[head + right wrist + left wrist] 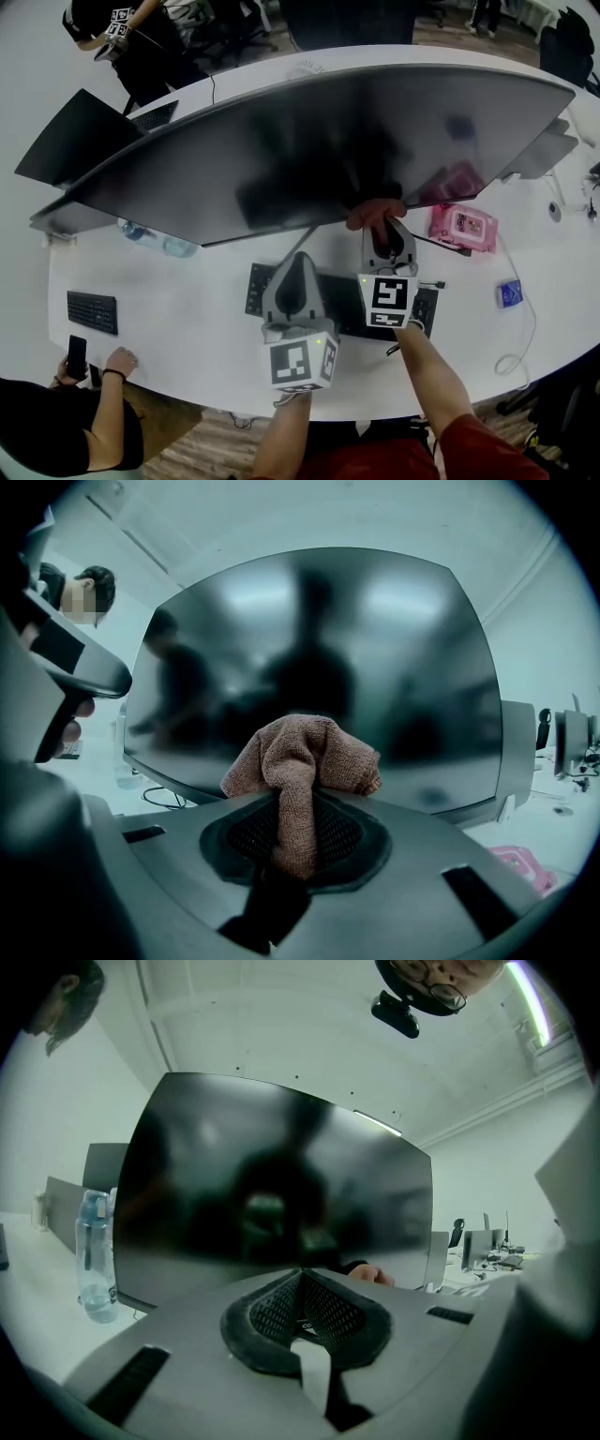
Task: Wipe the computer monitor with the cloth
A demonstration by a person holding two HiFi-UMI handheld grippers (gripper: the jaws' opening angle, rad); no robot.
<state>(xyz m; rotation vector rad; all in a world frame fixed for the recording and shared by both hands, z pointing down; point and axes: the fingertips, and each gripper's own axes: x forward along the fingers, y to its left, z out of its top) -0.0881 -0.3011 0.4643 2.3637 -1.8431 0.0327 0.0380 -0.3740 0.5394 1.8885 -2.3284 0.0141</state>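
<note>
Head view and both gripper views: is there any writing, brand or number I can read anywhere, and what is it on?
"CO", the rest hidden: deep between the pads of the left gripper.
Pink packet: print too blurred to read.
Small blue item: too small to read.
Keyboard: keys too small to read.
Marker cubes: black-and-white squares only, no letters.

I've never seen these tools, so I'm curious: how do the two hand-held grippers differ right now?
The right hand-held gripper is clamped on a brown cloth; the left hand-held gripper has its jaws together with nothing between them. The right one is close to the monitor at its lower edge, while the left one sits further back, over the keyboard. Both are grey and carry a cube with square markers.
</note>
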